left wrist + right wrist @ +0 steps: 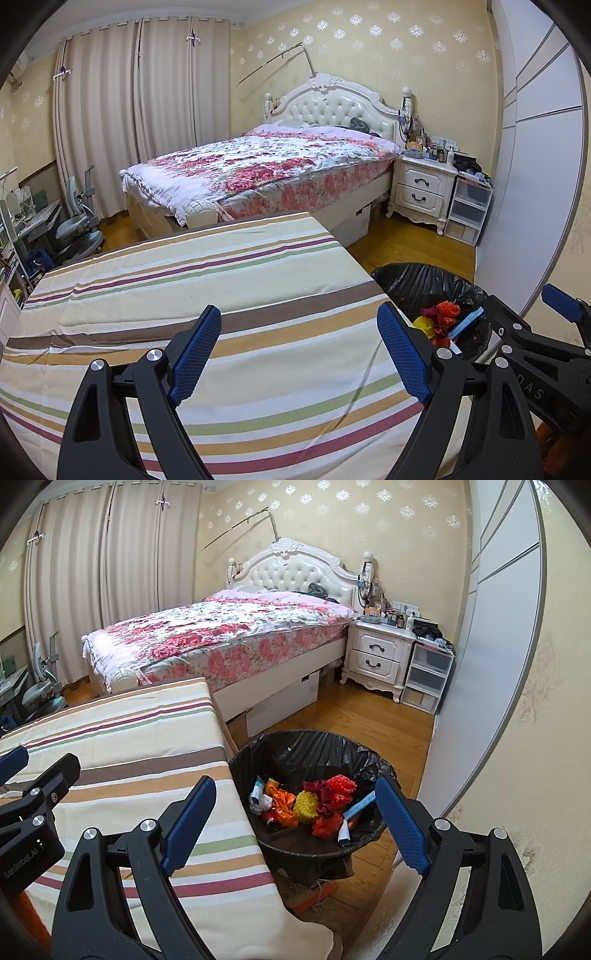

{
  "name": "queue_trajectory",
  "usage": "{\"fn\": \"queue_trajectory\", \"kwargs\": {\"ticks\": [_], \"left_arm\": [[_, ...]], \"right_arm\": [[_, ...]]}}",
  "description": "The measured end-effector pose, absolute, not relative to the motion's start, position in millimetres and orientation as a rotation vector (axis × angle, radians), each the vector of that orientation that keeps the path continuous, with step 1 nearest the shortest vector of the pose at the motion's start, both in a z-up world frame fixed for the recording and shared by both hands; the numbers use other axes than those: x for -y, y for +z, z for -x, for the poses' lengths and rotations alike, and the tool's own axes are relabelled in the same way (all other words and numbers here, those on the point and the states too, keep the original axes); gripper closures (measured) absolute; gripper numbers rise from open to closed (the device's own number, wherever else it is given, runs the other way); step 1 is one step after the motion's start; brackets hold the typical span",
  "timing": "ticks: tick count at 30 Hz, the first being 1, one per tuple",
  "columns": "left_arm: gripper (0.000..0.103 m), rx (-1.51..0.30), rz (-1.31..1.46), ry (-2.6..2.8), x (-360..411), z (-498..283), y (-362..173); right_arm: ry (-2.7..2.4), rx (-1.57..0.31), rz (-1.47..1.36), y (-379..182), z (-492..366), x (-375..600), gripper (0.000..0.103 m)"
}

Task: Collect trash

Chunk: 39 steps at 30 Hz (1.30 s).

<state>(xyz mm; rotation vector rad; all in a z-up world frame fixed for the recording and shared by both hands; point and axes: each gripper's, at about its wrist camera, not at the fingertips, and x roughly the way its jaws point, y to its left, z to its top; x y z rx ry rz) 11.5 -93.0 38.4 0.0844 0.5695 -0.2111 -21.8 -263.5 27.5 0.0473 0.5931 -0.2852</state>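
Down on the wooden floor, the round bin lined with a black plastic bag [314, 753] holds bright crumpled trash [314, 805] and stands just beside the striped cloth-covered bench [122, 738]. Both the left claw [299, 350] and right claw [295, 823] gape wide, gripping nothing. Beyond, the floral-quilted bed [221, 635] and white nightstand [380, 653] stand well apart.

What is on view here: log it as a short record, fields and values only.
setting: bedroom with floral-quilted bed
work surface: striped cloth-covered table, no loose items seen on it
bin: round bin lined with a black plastic bag, on the wooden floor beside the table
bin contents: red, yellow and orange crumpled scraps, blue-and-white wrappers
left claw: open, holding nothing, over the table
right claw: open, holding nothing, in front of the bin
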Motion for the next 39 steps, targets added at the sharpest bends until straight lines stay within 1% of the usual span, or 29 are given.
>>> {"fn": "queue_trajectory", "kwargs": {"ticks": [39], "left_arm": [[0.019, -0.571, -0.082, -0.211, 92.3, -11.1, 38.3]], "right_arm": [[-0.282, -0.597, -0.042, 23.5, 21.6, 260.8, 0.017]]}}
